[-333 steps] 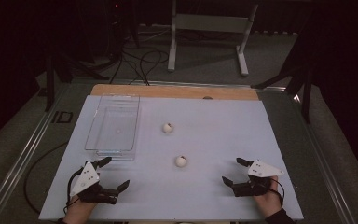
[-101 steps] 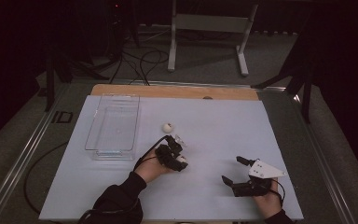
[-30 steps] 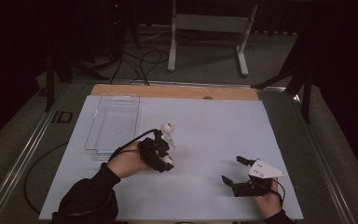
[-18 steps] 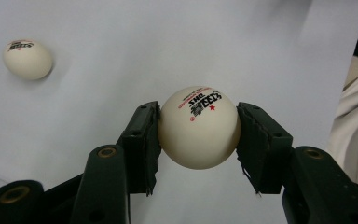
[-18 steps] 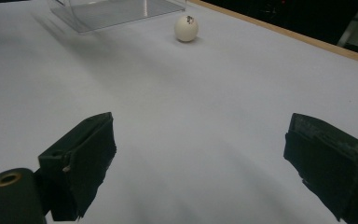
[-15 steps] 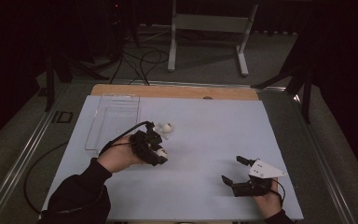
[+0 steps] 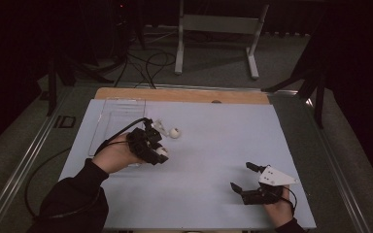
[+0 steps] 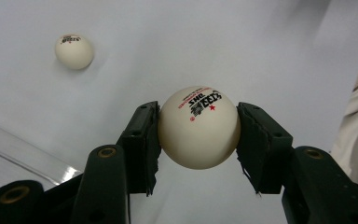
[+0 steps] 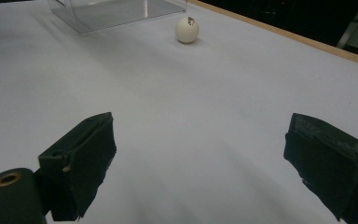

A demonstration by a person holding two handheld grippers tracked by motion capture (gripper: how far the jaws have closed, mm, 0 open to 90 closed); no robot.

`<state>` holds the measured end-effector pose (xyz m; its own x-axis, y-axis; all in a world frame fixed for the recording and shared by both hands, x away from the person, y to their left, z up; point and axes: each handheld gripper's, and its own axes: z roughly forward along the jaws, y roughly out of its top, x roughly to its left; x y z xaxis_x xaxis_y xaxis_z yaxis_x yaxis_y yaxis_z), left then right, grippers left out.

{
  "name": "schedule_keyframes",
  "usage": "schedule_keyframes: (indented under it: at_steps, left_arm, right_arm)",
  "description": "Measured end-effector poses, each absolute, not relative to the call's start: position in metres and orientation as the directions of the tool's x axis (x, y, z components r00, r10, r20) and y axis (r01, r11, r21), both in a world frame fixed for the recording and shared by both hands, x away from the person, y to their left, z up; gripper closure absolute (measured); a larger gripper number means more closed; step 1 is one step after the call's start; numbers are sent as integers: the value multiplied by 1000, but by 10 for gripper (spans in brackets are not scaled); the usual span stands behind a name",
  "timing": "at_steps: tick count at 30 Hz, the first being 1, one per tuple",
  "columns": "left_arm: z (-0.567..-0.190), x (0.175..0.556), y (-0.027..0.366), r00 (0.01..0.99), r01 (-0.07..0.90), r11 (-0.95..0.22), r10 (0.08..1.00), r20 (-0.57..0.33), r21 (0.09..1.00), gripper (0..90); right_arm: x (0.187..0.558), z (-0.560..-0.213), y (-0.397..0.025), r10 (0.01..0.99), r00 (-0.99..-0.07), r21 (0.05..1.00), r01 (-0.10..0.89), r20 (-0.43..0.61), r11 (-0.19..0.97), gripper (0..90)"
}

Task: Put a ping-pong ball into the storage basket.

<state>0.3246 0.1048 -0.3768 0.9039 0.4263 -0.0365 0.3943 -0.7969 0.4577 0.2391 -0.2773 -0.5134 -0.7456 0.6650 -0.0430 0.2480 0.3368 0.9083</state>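
Black hand-held gripper (image 8: 198,135), brass screws, dark sleeve (image 7: 73,196)

Held ball (image 8: 199,127): cream-white, with black lettering, red lettering and a small red star. Second ball (image 8: 74,51): cream-white, dark and red print. Left gripper (image 8: 199,135) jaws: matte black, brass-coloured rivets. Bench (image 7: 213,145) surface: pale blue-white, tan wooden far edge. Tray (image 7: 119,116): clear, colourless. Sleeve (image 7: 73,201): black.
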Motion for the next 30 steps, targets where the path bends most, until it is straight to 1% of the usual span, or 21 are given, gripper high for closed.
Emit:
schedule_keyframes:
  at_steps: [21, 23, 25, 30]
  left_arm:
    - [-336, 339, 148, 853, 453, -716, 522, -23, 532, 523]
    - [-333, 340, 151, 846, 456, -712, 533, -12, 534, 523]
    - [-330, 341, 154, 842, 463, -701, 539, -23, 542, 523]
    - [-327, 343, 161, 826, 475, -684, 563, -14, 554, 523]
  right_arm:
    - [239, -514, -277, 663, -746, 907, 243, -51, 343, 87]
    - [239, -514, -277, 664, -746, 907, 244, -51, 343, 87]
    - [239, -514, -277, 664, -746, 907, 244, -51, 344, 87]
    - [239, -514, -277, 663, -746, 908, 239, -54, 343, 87]
